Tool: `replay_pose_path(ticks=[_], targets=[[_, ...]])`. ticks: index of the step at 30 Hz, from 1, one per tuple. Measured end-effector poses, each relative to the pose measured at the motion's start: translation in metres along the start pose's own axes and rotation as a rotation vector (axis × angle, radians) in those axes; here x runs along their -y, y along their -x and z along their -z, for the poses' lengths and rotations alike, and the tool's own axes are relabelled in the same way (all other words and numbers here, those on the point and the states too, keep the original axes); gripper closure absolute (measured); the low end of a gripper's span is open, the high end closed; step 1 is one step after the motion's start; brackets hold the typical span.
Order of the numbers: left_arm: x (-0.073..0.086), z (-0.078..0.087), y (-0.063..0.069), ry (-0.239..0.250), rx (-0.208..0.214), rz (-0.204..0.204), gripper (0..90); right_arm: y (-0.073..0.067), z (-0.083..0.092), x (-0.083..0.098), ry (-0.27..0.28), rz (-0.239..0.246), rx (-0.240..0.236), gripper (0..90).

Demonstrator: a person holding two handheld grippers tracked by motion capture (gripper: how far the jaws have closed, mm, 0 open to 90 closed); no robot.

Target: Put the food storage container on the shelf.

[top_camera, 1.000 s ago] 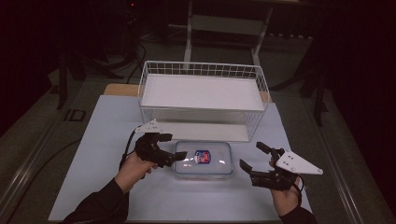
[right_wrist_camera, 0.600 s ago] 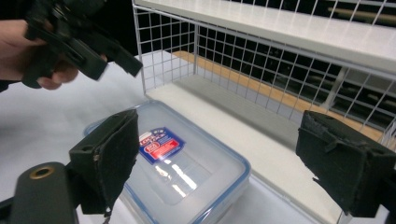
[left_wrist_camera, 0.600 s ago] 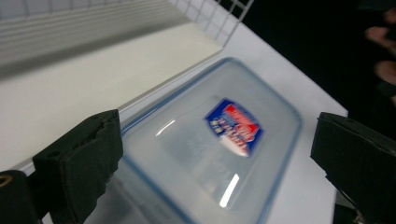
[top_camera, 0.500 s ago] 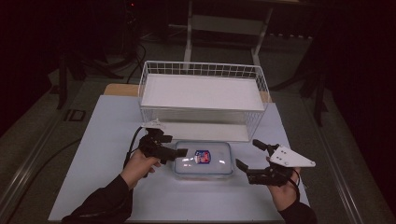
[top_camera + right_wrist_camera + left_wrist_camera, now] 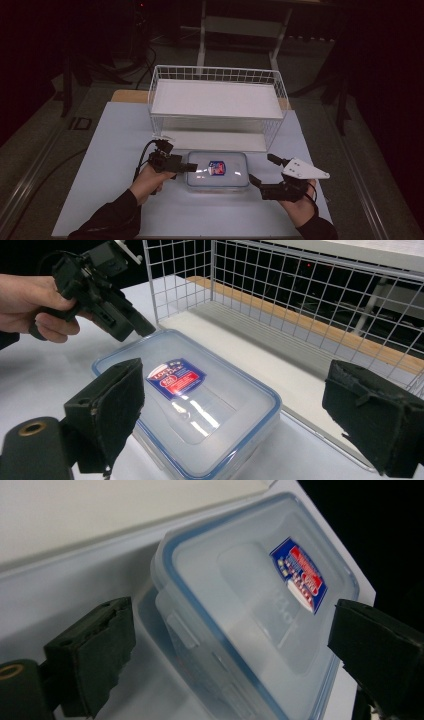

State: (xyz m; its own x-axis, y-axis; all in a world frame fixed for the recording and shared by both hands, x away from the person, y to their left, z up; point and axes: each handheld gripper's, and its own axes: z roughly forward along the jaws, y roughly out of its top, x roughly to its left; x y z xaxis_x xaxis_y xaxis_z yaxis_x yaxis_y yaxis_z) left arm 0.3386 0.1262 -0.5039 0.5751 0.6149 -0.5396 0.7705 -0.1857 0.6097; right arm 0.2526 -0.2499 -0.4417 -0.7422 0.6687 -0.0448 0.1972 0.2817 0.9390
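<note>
White tabletop point(image 5: 115, 165), matte, with a dark room around it; I can just make out floor and stand legs behind. A wire basket point(image 5: 216, 75) with a white floor sits at the far middle of the table, and a strip of wood edge shows behind it.

A clear plastic box point(image 5: 218, 171) with a blue-rimmed snap lid and a red-and-blue label sits flat on the table just in front of the basket, roughly centred between my two hands.

My left gripper point(image 5: 189, 168) is at the box's left end. In the left gripper view its jaws are spread wide, one on each side of the box's corner, and I can't tell whether either pad touches it. In the right gripper view its tip sits right at the lid's far corner.

My right gripper point(image 5: 263, 170) is just off the box's right end, jaws spread wide and holding nothing. In its own view the pads frame the box with clear gaps on both sides.

There is open table to the left, to the right and in front of the box; the basket wall closes off the far side.

The left hand point(image 5: 148, 181) covers the left gripper's rear. The box's contents are hard to read through the frosted lid. The label text is too small to read.
</note>
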Motion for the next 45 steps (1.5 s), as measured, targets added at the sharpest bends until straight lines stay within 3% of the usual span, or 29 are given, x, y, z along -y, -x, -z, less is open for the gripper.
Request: replay_pose_path(ticks=[2, 4, 9, 10, 14, 16, 17, 21, 28, 34, 38, 40, 45], targets=[[0.001, -0.001, -0.002, -0.016, -0.006, 0.028, 14.8, 0.000, 0.000, 0.000, -0.001, 0.000, -0.001, 9.6], [0.002, -0.002, -0.004, -0.027, -0.010, 0.026, 16.2, -0.001, 0.001, -0.001, 0.001, 0.005, -0.006, 9.6], [0.003, -0.002, -0.010, -0.050, -0.008, 0.069, 22.0, -0.001, 0.002, 0.000, -0.004, 0.008, -0.006, 9.6], [0.004, -0.002, -0.013, -0.056, 0.020, 0.096, 22.0, -0.001, 0.003, 0.000, -0.005, 0.004, -0.009, 9.6], [0.006, -0.002, -0.020, -0.060, 0.103, 0.175, 36.0, 0.001, 0.004, 0.001, -0.006, -0.004, -0.007, 9.6], [0.006, -0.002, -0.020, -0.060, 0.103, 0.175, 39.7, 0.001, 0.004, 0.001, -0.007, -0.007, -0.009, 9.6], [0.007, -0.003, -0.022, -0.078, 0.144, 0.179, 42.7, 0.003, 0.004, 0.001, -0.011, -0.016, -0.011, 9.6], [0.005, -0.002, -0.020, -0.087, 0.143, 0.143, 43.2, 0.006, 0.003, 0.005, -0.033, -0.043, -0.022, 9.7], [0.009, 0.008, -0.015, -0.069, 0.162, 0.079, 50.5, 0.019, -0.007, 0.020, -0.100, -0.147, -0.067, 9.9], [0.012, 0.011, -0.010, -0.056, 0.162, 0.032, 52.5, 0.029, -0.023, 0.031, -0.164, -0.220, -0.123, 12.8], [0.014, 0.014, -0.005, -0.055, 0.157, -0.004, 53.7, 0.036, -0.032, 0.037, -0.192, -0.304, -0.173, 15.3], [0.015, 0.016, -0.004, -0.053, 0.163, -0.011, 54.1, 0.038, -0.034, 0.039, -0.206, -0.324, -0.181, 16.3], [0.019, 0.017, -0.002, -0.040, 0.171, -0.020, 55.8, 0.043, -0.044, 0.048, -0.248, -0.415, -0.264, 21.3]])
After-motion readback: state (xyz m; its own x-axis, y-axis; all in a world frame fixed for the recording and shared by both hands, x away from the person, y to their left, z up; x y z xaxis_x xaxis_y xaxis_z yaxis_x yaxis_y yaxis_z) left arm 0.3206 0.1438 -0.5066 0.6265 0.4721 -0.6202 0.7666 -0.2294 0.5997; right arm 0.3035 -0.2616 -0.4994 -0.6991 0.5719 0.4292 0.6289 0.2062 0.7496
